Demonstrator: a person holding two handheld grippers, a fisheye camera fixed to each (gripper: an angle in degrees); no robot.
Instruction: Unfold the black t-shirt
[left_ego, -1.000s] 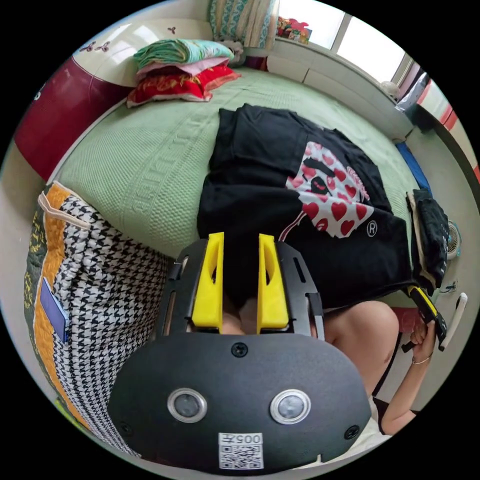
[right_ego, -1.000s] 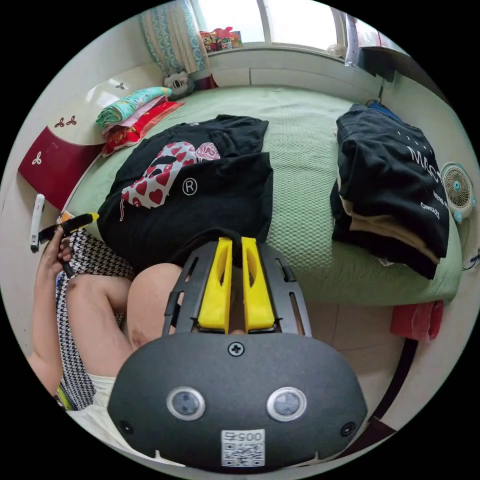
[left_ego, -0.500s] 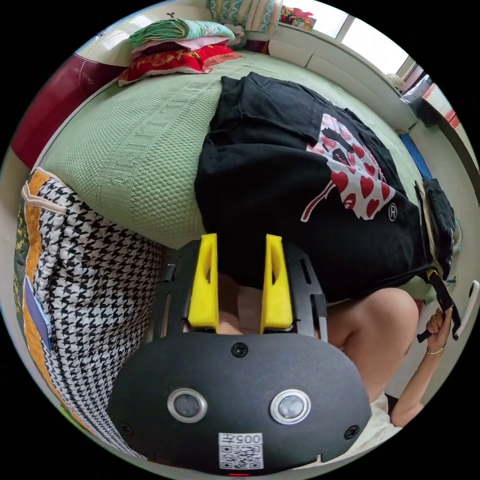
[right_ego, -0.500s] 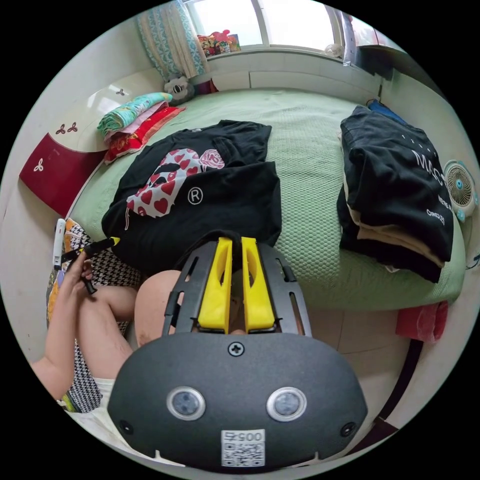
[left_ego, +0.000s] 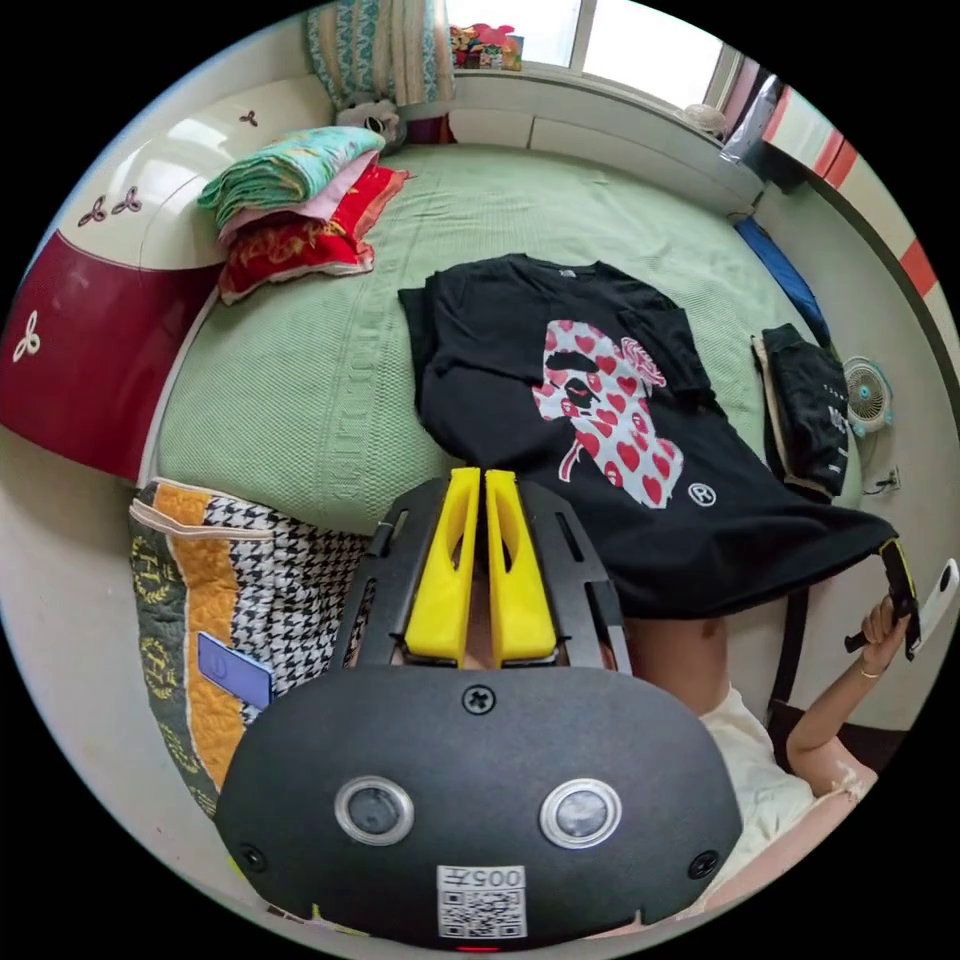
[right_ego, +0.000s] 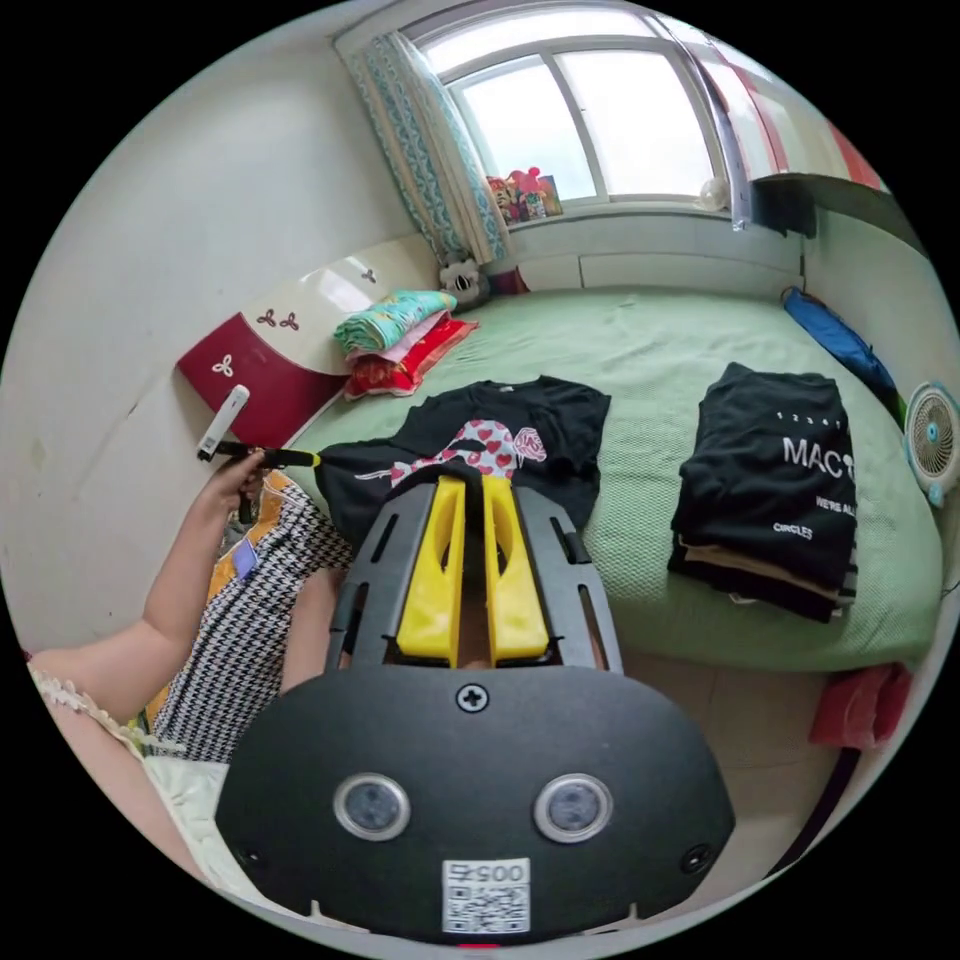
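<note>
Black t-shirt (left_ego: 560, 420) flat on green bed (left_ego: 300, 380), both tongs (left_ego: 479, 480) (right_ego: 472, 487) clamping its hem.

In your left gripper view you see a green bedspread (left_ego: 300, 380). At 11 o'clock lies a pile of folded blankets (left_ego: 295, 195), touching the red headboard (left_ego: 80, 360). At 8 o'clock stands a houndstooth bag (left_ego: 290, 590). At 3 o'clock a stack of folded clothes (left_ego: 810, 410) lies on the bed, near a small fan (left_ego: 868, 392). At 12 o'clock you see the window (left_ego: 600, 30) with a curtain (left_ego: 380, 50).
</note>
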